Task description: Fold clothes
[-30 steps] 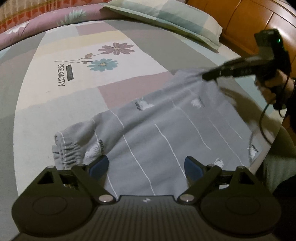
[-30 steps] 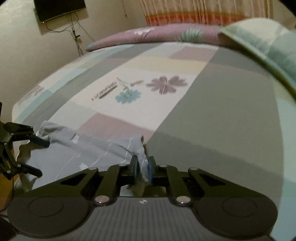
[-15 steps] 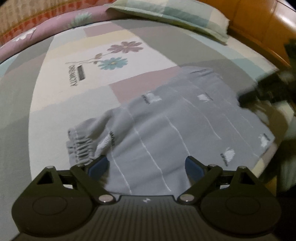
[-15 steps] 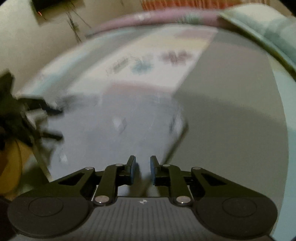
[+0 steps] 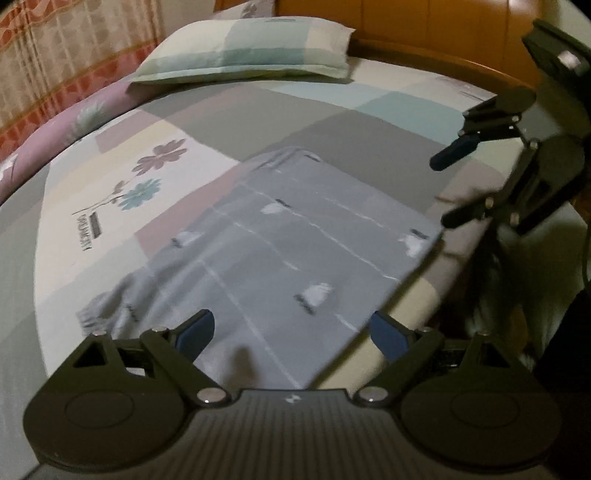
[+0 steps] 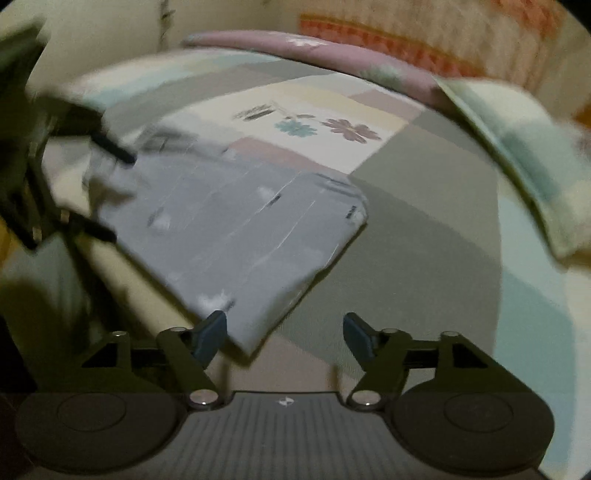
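Observation:
A grey garment [image 5: 295, 251] with thin white lines and small white motifs lies folded flat on the bed, its gathered cuff [image 5: 92, 314] at the near left. My left gripper [image 5: 291, 332] hovers open over the garment's near edge, nothing between its pads. At the right of the left wrist view my right gripper [image 5: 448, 184] hangs off the garment's right edge. In the right wrist view its jaws are opening: the right gripper [image 6: 285, 332] stands above the garment's [image 6: 240, 229] near corner, pads clear of the cloth. The left gripper [image 6: 110, 192] is a blur at the left.
The patchwork bedsheet [image 5: 147, 173] with printed flowers covers the bed. A checked pillow [image 5: 240, 51] lies at the head, against a wooden headboard [image 5: 424, 33]. A patterned curtain [image 5: 55, 55] hangs along the far side. The bed's near edge [image 5: 424, 306] runs just past the garment.
My right gripper let go of the grey fabric it held, opened wide and drew back. The garment now lies folded flat. My left gripper shifted and rolled but stayed open.

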